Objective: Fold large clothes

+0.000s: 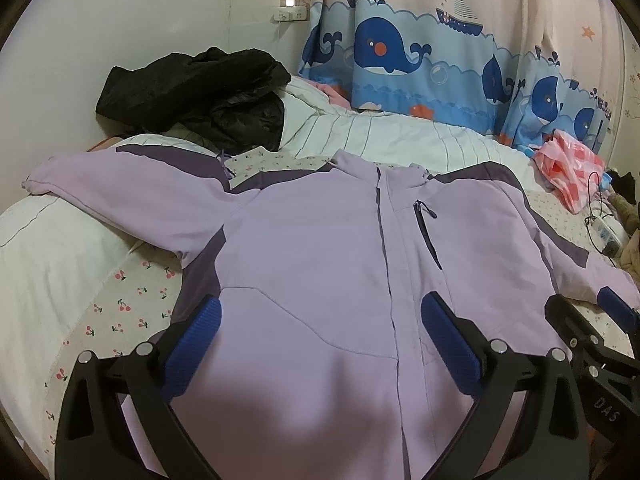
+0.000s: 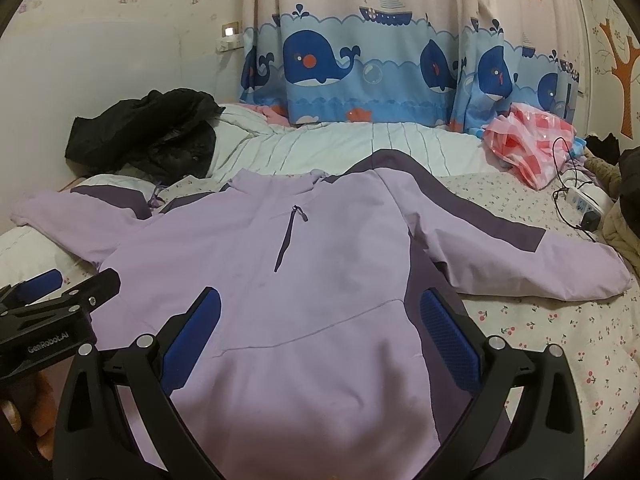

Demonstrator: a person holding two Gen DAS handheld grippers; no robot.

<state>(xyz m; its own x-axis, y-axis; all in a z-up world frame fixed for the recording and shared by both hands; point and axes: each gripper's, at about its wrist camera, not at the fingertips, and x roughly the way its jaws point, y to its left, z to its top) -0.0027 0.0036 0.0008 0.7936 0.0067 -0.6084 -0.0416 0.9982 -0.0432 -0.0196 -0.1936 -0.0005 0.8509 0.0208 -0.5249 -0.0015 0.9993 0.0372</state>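
Bedroom setting: bed (image 2: 540,344) with cherry-print sheet, whale-and-sailboat curtain (image 2: 360,60) hanging behind it at 12 o'clock.

Left gripper (image 1: 320,344): fingers (image 1: 196,344) standing wide apart, holding nothing, hovering over the lower front of the lilac jacket (image 1: 320,248). Right gripper (image 2: 320,340): fingers (image 2: 448,340) likewise spread and empty, poised above the hem on the wearer's-left half. Each gripper is showing in the other's view, at 3 o'clock of the left view and 9 o'clock of the right.

Jacket is lying front-up and spread flat on the bed, collar pointing to 12 o'clock, front closed, chest zip pocket (image 2: 286,240) showing. One sleeve is reaching out toward 9 o'clock onto a white quilt (image 1: 48,248), the other (image 2: 520,264) toward 3 o'clock on the sheet.

Judgement: folding is not yet begun. For a clean first fold, each gripper should be pinching a sleeve near the cuff through both layers, then carrying it across the chest; fabric looks slippery, so a shallow pinch may be slipping.

Farther out: black garment (image 1: 192,92) heaped at 10 o'clock, pink-and-red plastic bag (image 2: 528,148) at 2 o'clock, power strip (image 2: 584,204) with cable beside it.

Readable writing: "GenRobot.AI" on the left gripper's body in the right view; "DAS" on the right gripper's body in the left view.
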